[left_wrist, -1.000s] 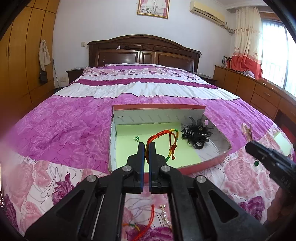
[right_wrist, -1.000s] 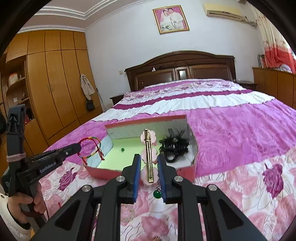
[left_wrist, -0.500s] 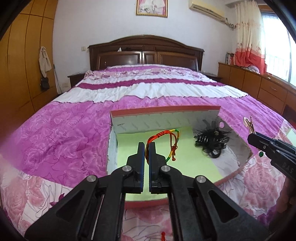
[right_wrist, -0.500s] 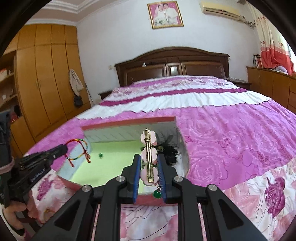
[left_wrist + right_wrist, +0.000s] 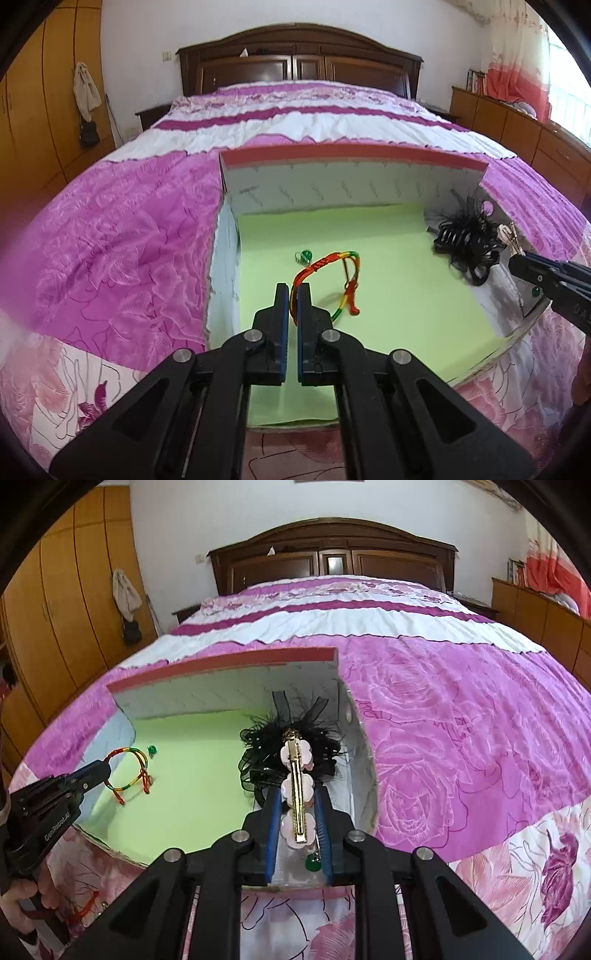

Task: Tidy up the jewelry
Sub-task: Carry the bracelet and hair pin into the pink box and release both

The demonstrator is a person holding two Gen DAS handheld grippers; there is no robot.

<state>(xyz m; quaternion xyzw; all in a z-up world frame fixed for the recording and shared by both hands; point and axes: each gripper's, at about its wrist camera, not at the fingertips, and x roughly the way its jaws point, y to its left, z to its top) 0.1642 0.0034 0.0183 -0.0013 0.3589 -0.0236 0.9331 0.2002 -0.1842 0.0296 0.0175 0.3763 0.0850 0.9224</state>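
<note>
Ahead of my tongs, the red-rimmed box (image 5: 351,157) holds a green bead (image 5: 305,254) and black feathered clip (image 5: 467,242). My left gripper (image 5: 293,295) pinches the braided bracelet (image 5: 332,273); my right gripper (image 5: 297,801) clamps the flower hair clip (image 5: 296,775), both tilted down.

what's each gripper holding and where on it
Left gripper pinches the multicoloured cord bracelet by its near loop. Right gripper clamps the pink flower hair clip across its lower half.

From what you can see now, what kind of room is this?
Most likely a home bedroom. A large bed with a dark wooden headboard fills the view, a wardrobe lines one wall, and curtains hang by a window.
</note>
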